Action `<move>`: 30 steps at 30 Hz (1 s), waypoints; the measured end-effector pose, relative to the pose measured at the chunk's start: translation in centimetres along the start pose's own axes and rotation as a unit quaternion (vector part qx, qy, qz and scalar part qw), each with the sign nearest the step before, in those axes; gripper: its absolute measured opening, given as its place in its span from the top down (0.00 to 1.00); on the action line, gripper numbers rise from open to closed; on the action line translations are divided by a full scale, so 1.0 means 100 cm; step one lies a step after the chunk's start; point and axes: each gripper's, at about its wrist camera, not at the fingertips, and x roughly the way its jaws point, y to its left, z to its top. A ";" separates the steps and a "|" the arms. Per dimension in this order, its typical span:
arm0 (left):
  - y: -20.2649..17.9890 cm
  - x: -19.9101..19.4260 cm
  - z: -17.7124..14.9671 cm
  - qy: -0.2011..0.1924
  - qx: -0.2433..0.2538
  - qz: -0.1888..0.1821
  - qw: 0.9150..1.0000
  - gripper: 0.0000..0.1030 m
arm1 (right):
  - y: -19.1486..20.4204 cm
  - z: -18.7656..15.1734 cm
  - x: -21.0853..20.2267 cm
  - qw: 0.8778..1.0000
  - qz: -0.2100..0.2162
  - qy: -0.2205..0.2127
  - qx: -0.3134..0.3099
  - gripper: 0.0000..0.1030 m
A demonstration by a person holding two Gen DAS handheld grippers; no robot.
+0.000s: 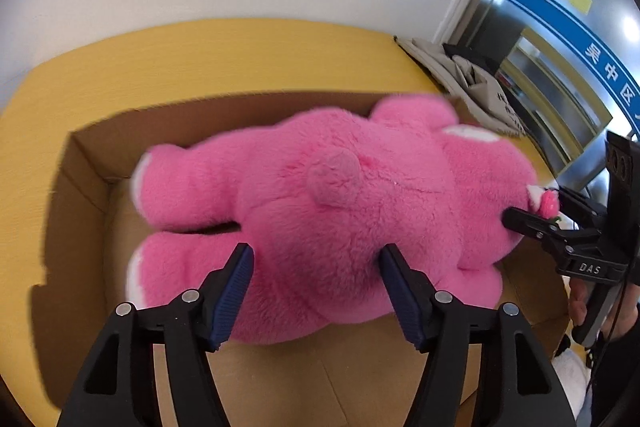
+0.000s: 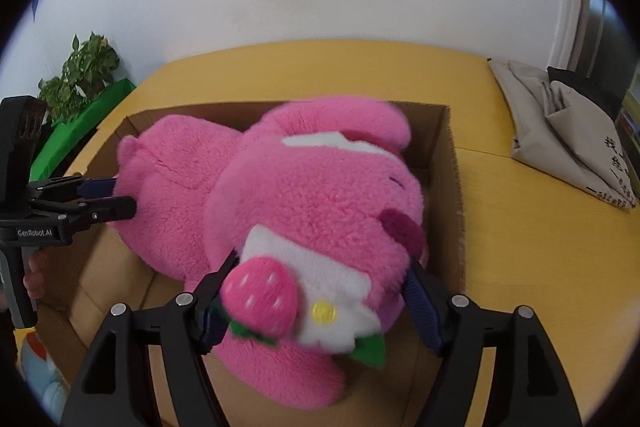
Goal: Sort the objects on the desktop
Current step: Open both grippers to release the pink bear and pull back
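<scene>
Left wrist view: I see the pink plush bear (image 1: 320, 211) lying face down inside the open cardboard box (image 1: 84, 163), which sits on the yellow table (image 1: 200, 55). Fur is bright pink, with a paler round tail on the rump and white soles on the feet. My left gripper (image 1: 316, 259) has its jaws spread apart at the bear's rump; the blue pads (image 1: 234, 291) stand at either flank, and I cannot tell whether they press the fur or only brush it. The right gripper (image 1: 520, 223) shows at the frame's right edge, at the head end.

Right wrist view: the bear's (image 2: 304, 195) head is nearest, with white ear linings, a dark magenta patch, and a strawberry-and-flower ornament (image 2: 260, 295) on it. The box (image 2: 452, 155) wall rises behind. My right gripper (image 2: 320, 283) has its jaws wide, straddling the head; contact unclear, the ornament hides the left pad. A folded beige bag (image 2: 560, 131) lies on the table (image 2: 520, 227) beside the box.
</scene>
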 end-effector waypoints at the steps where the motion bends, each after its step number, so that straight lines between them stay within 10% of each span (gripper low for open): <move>1: 0.000 -0.017 -0.003 -0.016 0.000 0.011 1.000 0.24 | 0.000 -0.003 -0.018 1.000 0.011 -0.019 0.000 0.28; 3: -0.004 -0.058 -0.017 -0.048 0.008 0.015 0.999 0.01 | 0.000 -0.009 -0.054 0.998 0.034 -0.057 0.001 0.26; 9: -0.018 -0.160 -0.102 -0.089 0.007 0.049 0.995 0.00 | 0.016 -0.075 -0.143 0.986 0.122 -0.109 0.011 0.00; 13: -0.016 -0.206 -0.175 -0.097 -0.039 0.061 0.993 0.00 | 0.035 -0.129 -0.172 0.977 0.156 -0.133 0.055 0.00; 22: -0.031 -0.250 -0.301 -0.086 -0.104 0.133 0.982 0.00 | 0.075 -0.207 -0.214 0.985 0.069 -0.137 0.079 0.00; 30: -0.059 -0.258 -0.323 -0.090 -0.085 0.127 0.984 0.00 | 0.105 -0.233 -0.260 0.987 -0.008 -0.152 0.051 0.00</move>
